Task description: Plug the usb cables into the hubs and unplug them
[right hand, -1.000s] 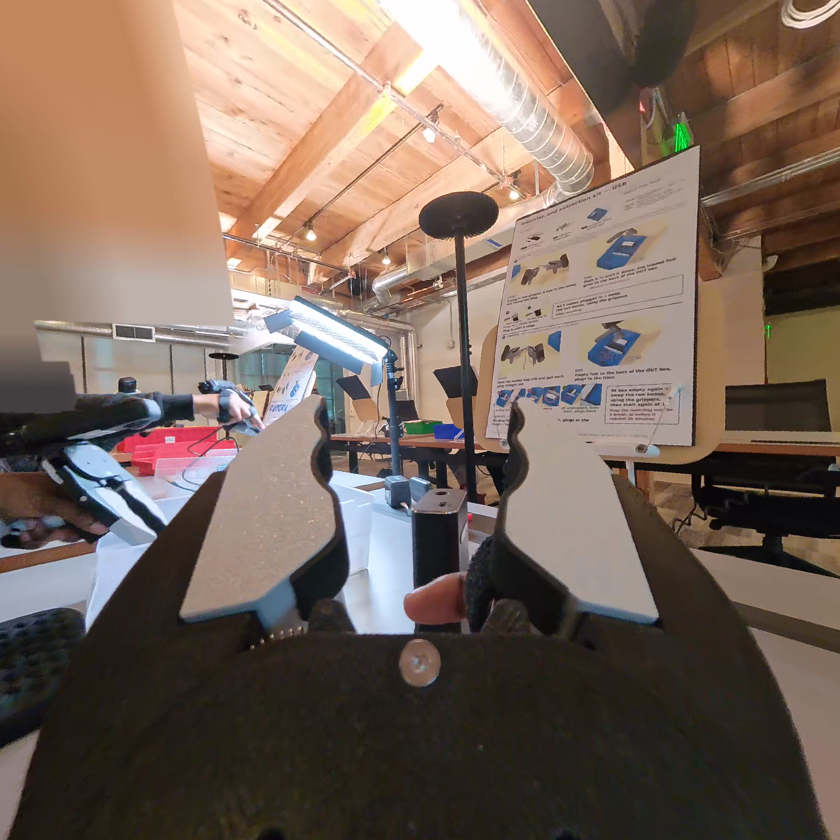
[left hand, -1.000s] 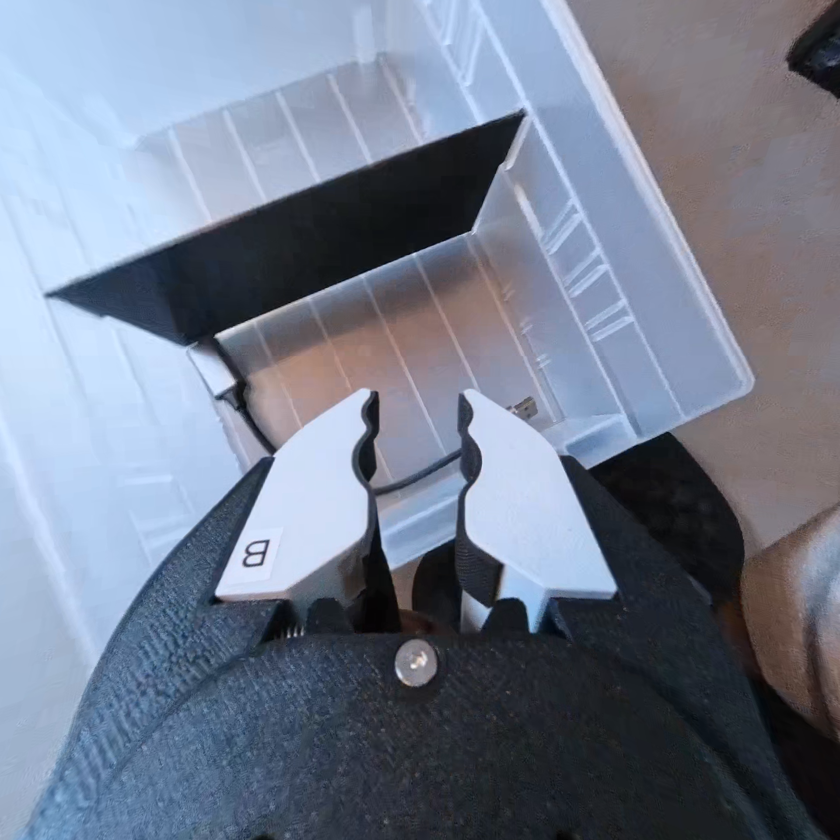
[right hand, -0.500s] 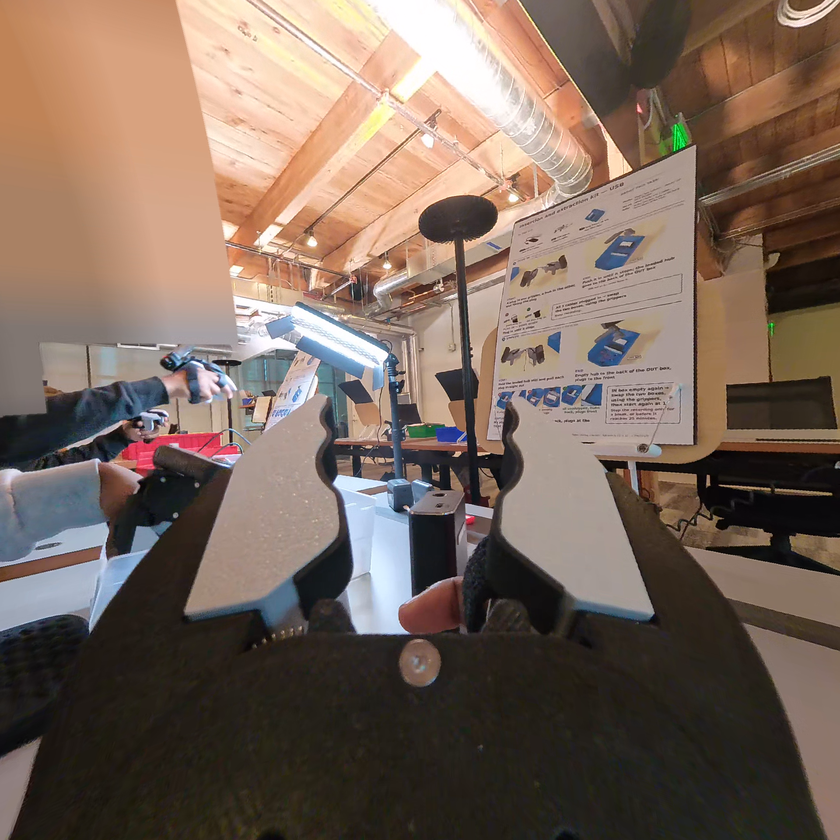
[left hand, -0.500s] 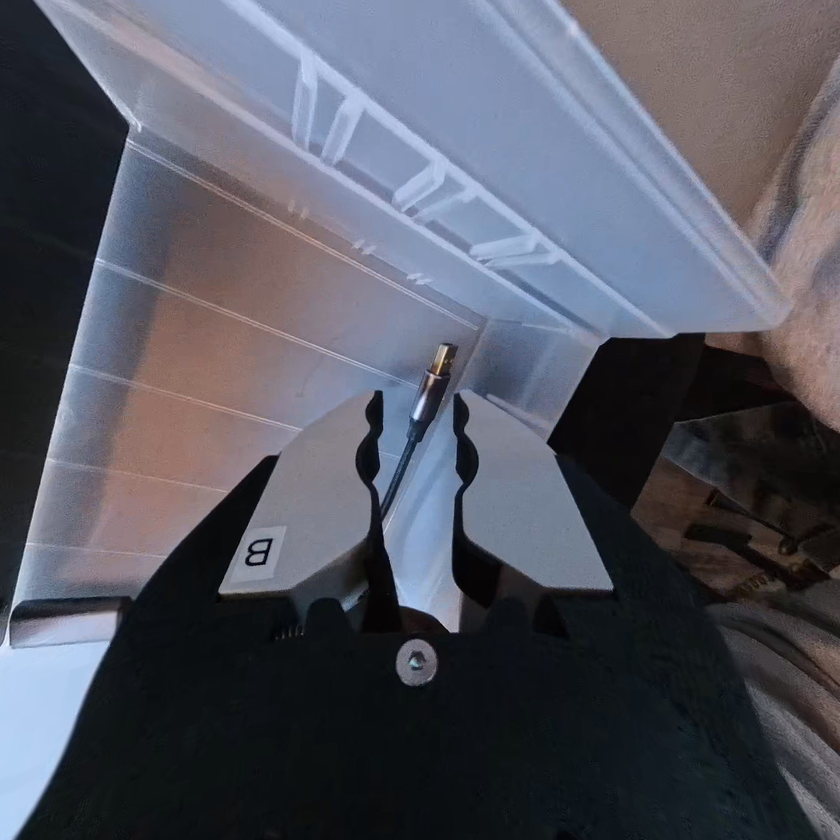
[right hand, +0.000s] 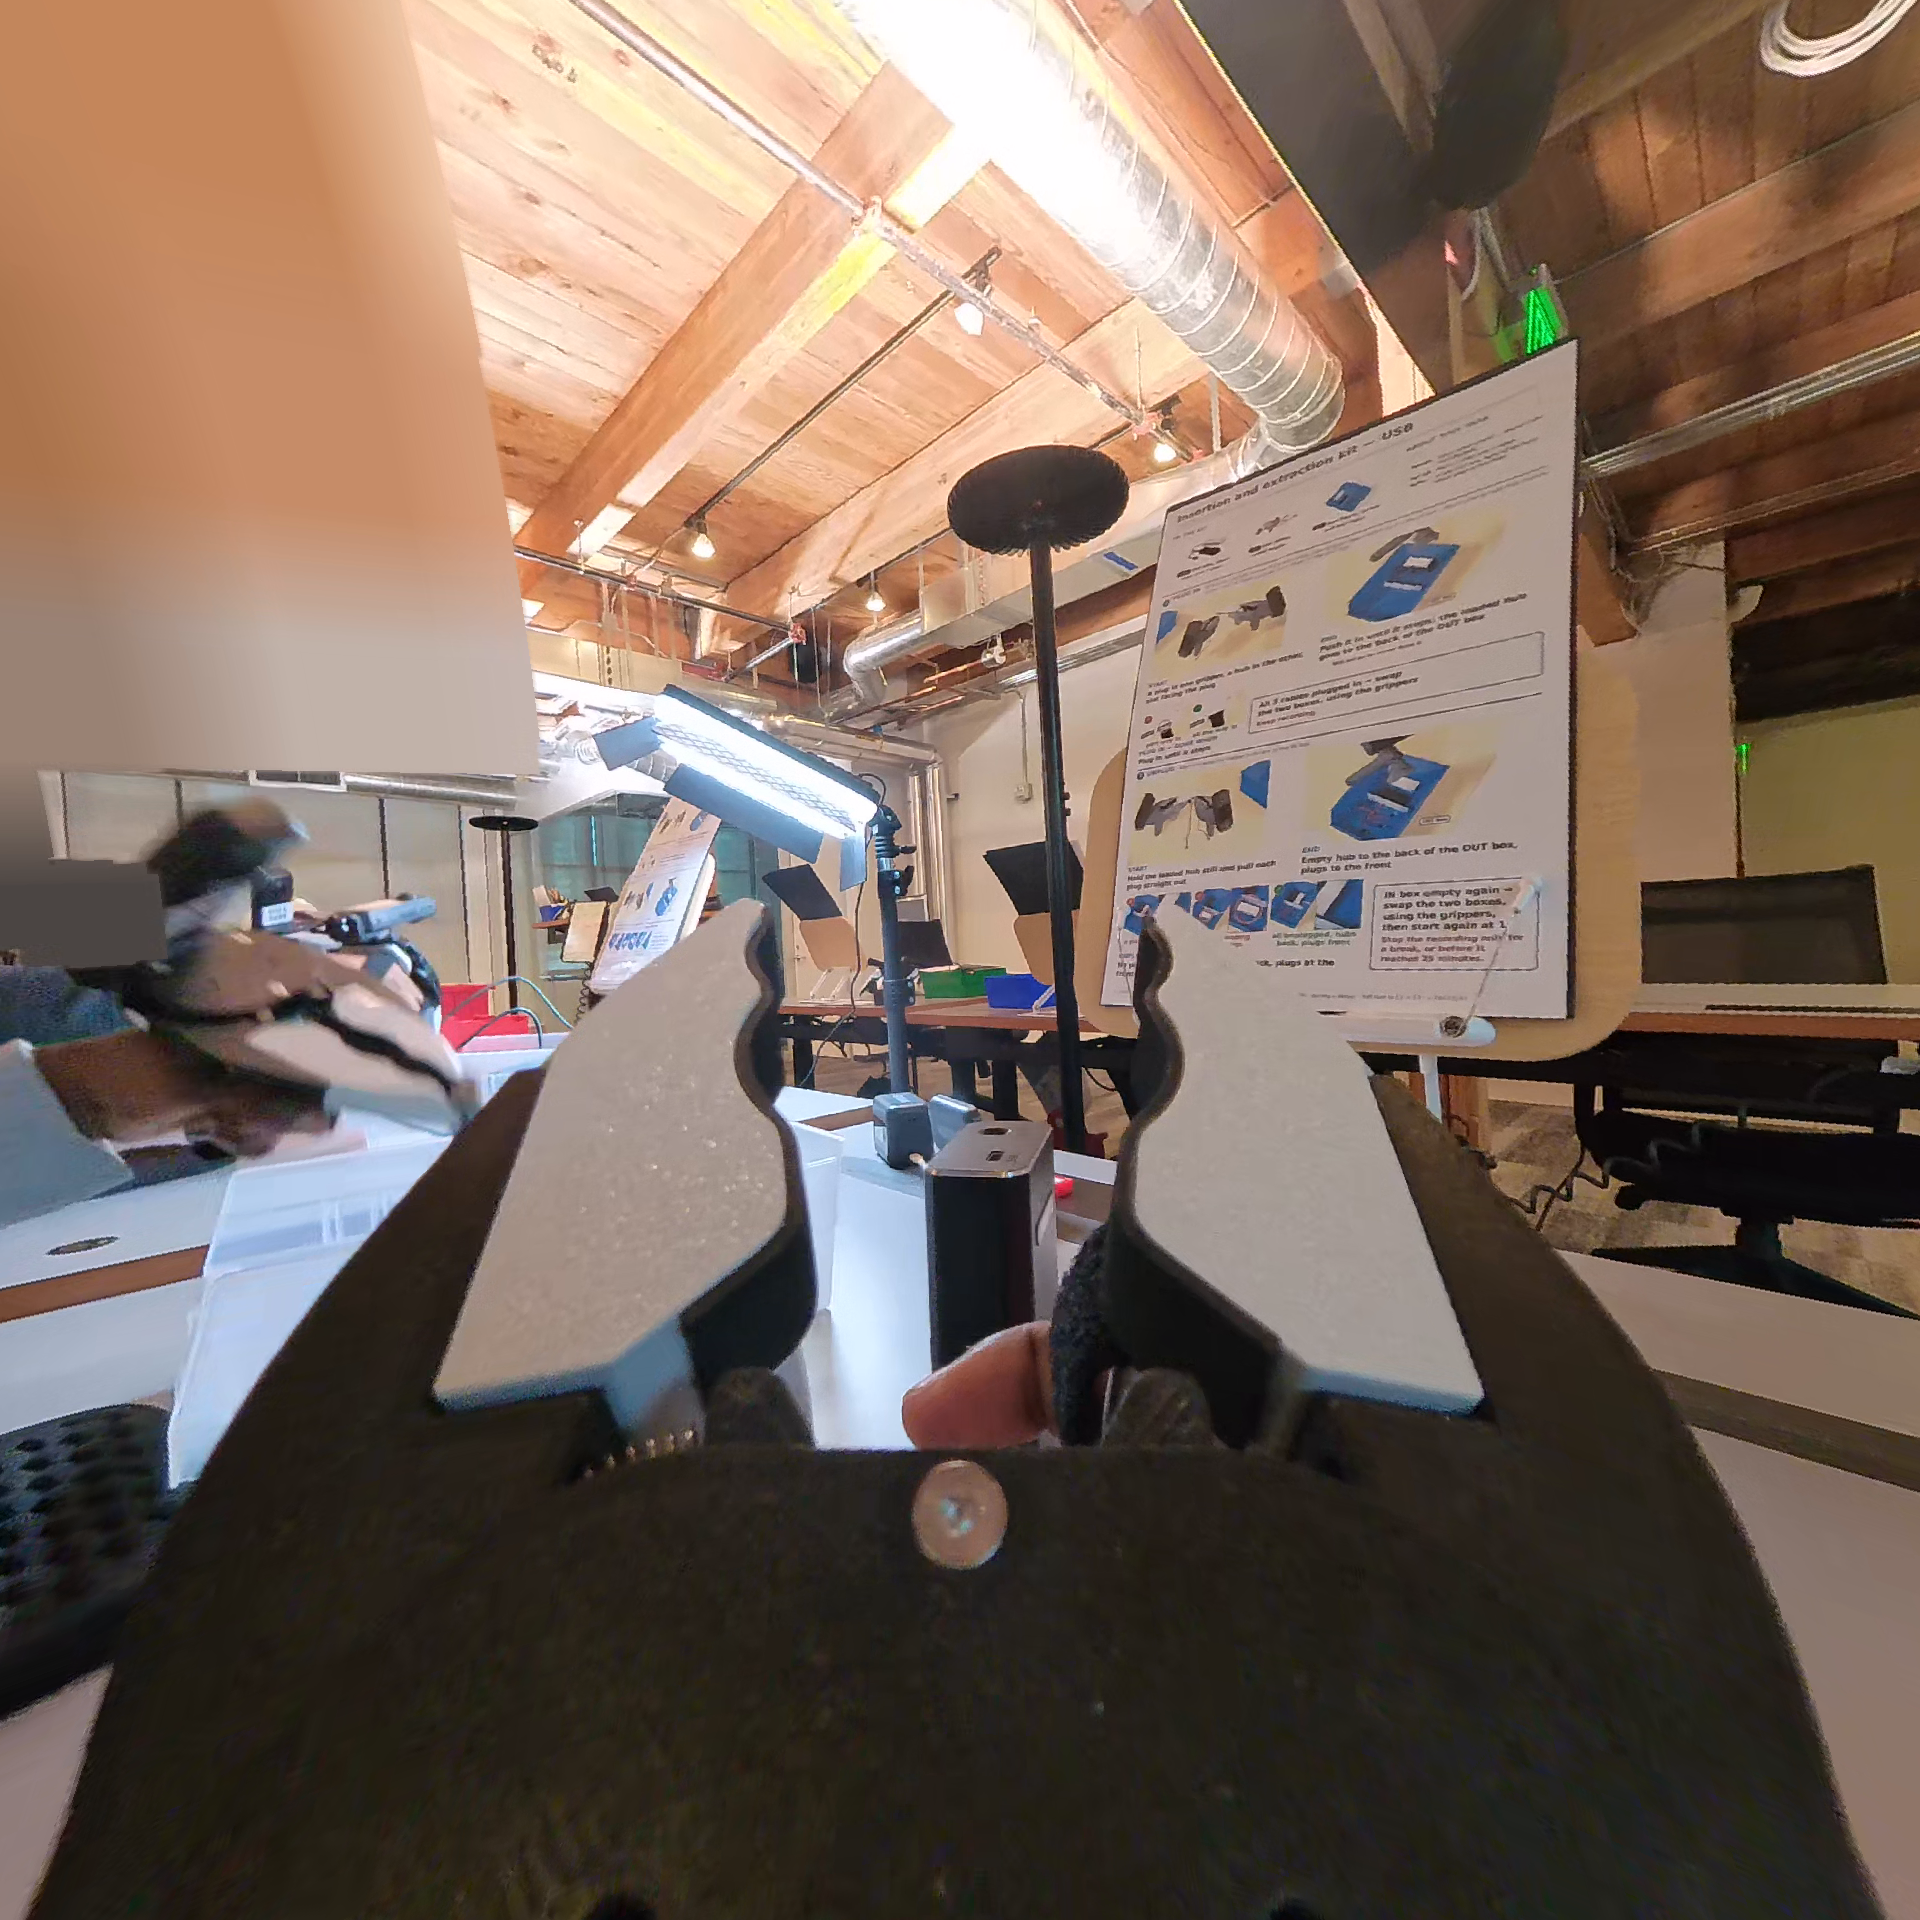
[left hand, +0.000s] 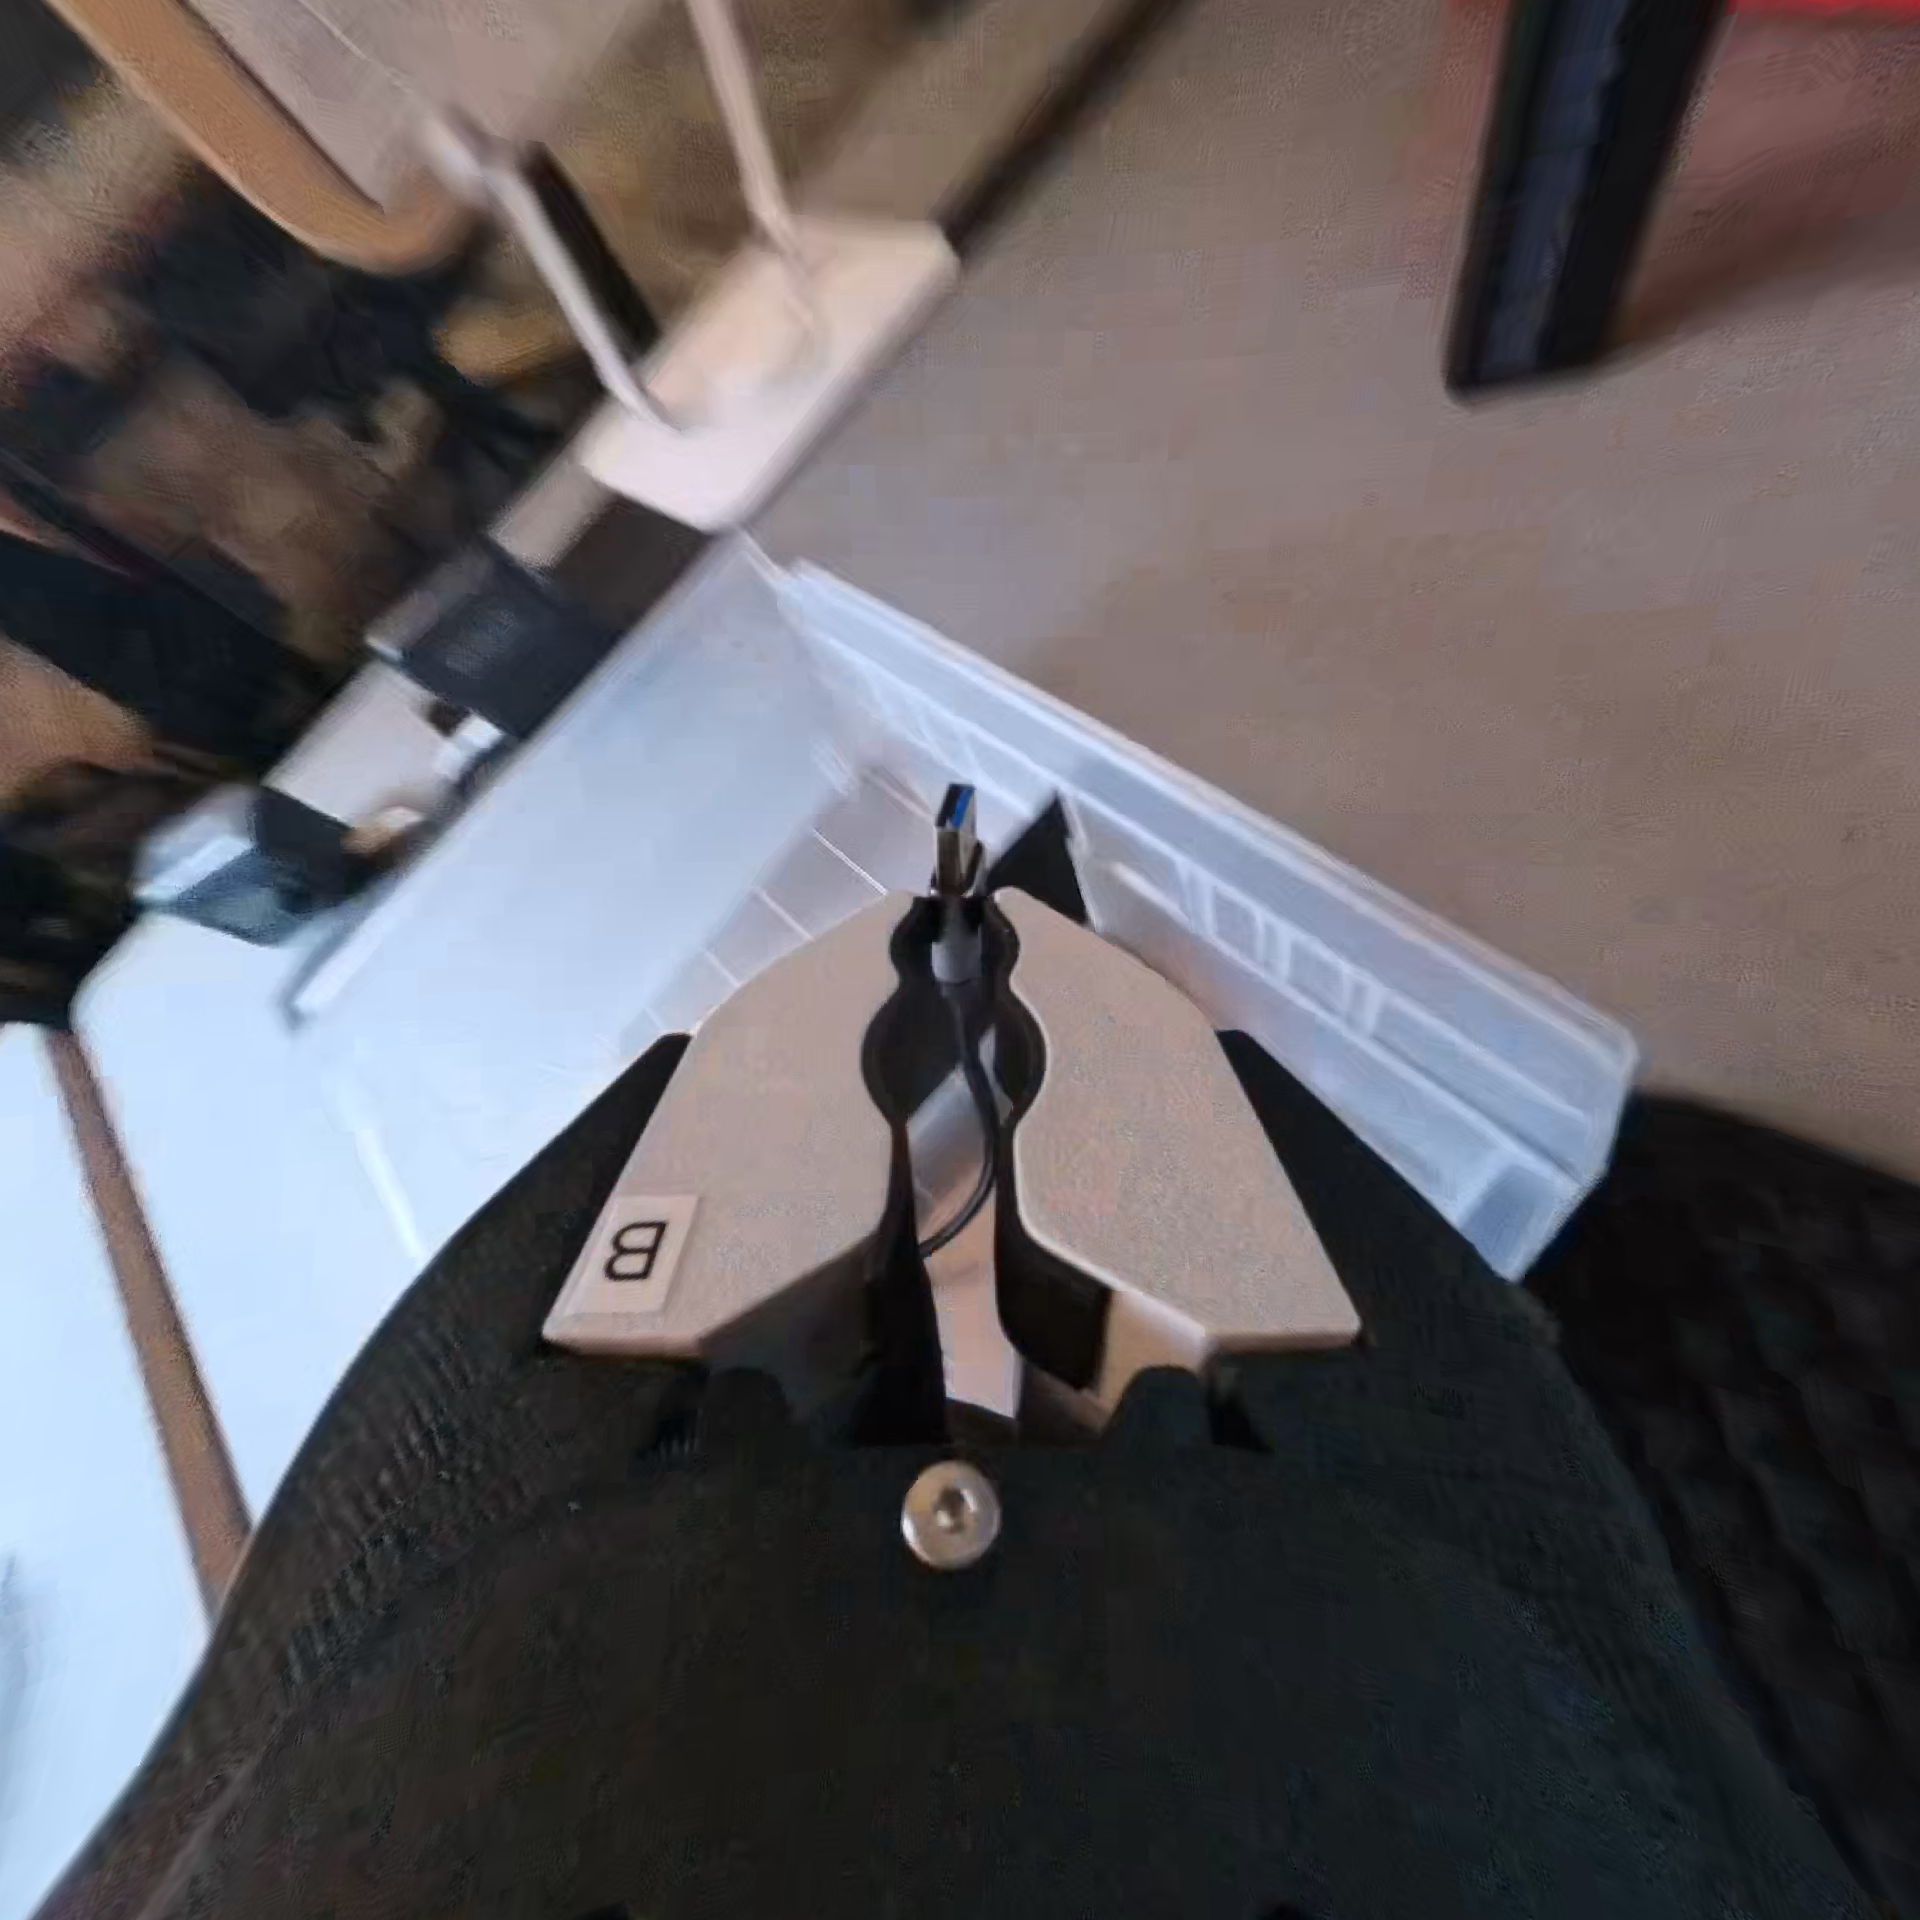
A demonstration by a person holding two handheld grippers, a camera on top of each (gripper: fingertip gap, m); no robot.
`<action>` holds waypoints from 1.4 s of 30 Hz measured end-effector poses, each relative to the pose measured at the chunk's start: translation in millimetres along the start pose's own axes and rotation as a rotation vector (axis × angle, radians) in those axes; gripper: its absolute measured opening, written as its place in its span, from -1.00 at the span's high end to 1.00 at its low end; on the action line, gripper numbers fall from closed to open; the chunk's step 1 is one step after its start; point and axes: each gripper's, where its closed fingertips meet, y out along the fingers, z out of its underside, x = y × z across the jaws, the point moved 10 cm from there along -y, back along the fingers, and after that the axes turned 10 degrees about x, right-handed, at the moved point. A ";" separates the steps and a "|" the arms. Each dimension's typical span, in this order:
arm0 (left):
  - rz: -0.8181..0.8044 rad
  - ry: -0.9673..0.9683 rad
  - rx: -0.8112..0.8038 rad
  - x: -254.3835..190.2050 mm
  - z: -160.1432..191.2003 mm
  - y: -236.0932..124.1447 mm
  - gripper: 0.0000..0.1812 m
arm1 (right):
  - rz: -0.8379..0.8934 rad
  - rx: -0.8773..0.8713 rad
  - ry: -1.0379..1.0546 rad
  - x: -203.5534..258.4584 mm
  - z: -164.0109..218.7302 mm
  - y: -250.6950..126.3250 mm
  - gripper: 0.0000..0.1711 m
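Left claw point(left hand: 958, 920) is clamping shut on the USB plug point(left hand: 958, 842), metal tip sticking out past the fingertips, blue insert showing, thin black cable point(left hand: 971, 1143) trailing back down between the fingers. Plug is sitting above the clear plastic bin point(left hand: 1351, 997), near the bin's ribbed side wall; the bin's far rim is running diagonally down to the right, with tan floor point(left hand: 1351, 520) beyond it. Left view is motion-blurred, upper-left background unreadable.

Right claw point(right hand: 956, 966) is standing wide open, gripping nothing, pointing level over the white bench point(right hand: 1766, 1351). A black USB hub point(right hand: 987, 1236) is standing upright low in the gap between the two fingers, closer to the right finger, a fingertip point(right hand: 971, 1392) pressing at its base. Open room above the hub and between the fingers. Left claw is showing blurred at far left of the right view, well apart from the hub. Instruction poster point(right hand: 1351, 707) is standing behind on the right
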 end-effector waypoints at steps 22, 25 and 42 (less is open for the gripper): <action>-0.048 0.119 -0.661 -164.3 -112.8 35.2 0.90 | -0.513 0.137 -0.098 56.1 9.9 3.7 0.56; -0.147 0.153 -0.608 -174.2 -110.3 60.1 0.90 | -0.580 0.238 -0.033 62.3 20.4 9.3 0.56; -0.546 0.383 -0.557 -187.4 -91.6 97.0 0.91 | -0.356 0.446 -0.132 84.1 49.6 22.2 0.53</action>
